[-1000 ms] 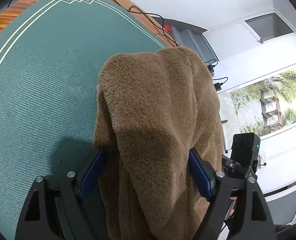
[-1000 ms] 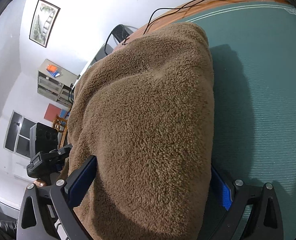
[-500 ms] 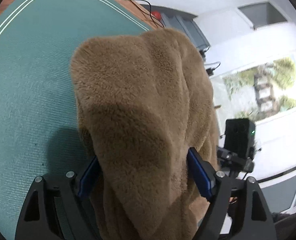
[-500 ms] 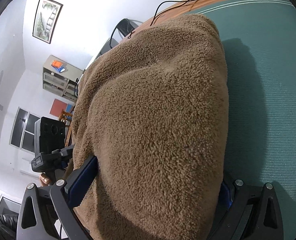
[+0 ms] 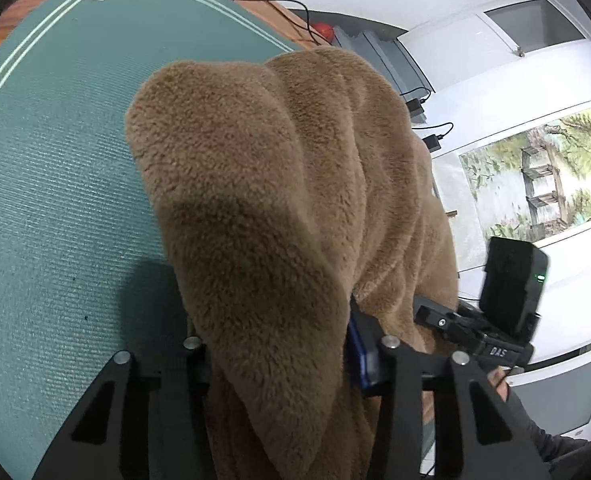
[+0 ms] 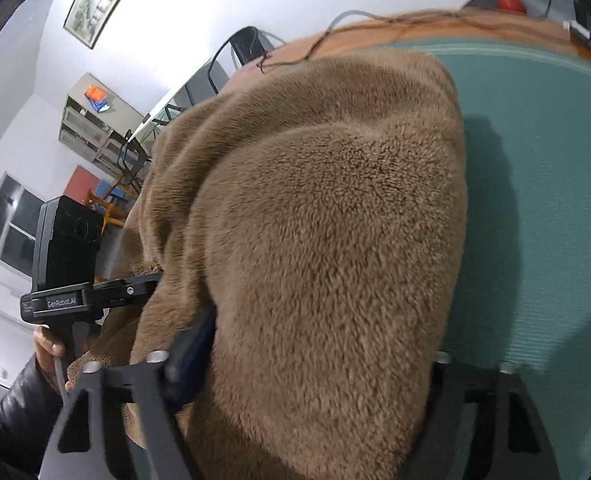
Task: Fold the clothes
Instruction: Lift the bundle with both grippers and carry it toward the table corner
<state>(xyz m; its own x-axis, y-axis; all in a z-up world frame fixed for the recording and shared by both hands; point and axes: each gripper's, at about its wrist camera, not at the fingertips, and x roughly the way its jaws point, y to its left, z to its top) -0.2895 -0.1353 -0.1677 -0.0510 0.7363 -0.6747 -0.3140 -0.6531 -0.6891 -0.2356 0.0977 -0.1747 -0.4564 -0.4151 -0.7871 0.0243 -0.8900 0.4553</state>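
Observation:
A thick brown fleece garment (image 5: 255,180) hangs bunched over both grippers above the green mat (image 5: 55,160). In the left wrist view my left gripper (image 5: 275,344) has a fold of the fleece filling the gap between its jaws. Those jaws are closing, and the blue pad (image 5: 359,352) presses into the pile. In the right wrist view the fleece (image 6: 327,220) covers most of my right gripper (image 6: 315,352). Its jaws are closing too, with its blue pad (image 6: 191,344) against the cloth. Both sets of fingertips are hidden under the fabric.
The green mat (image 6: 535,160) lies on a wooden table (image 6: 375,36) with black cables (image 5: 271,0) at its far edge. Each view shows the other gripper's black camera block (image 5: 511,288) (image 6: 67,240), held by a hand (image 6: 47,344) in a dark sleeve. Shelves and a painting line the walls.
Both pairs of jaws have narrowed onto the fleece that lay loosely between them. The bundle has risen slightly, and the two grippers have drawn closer together.

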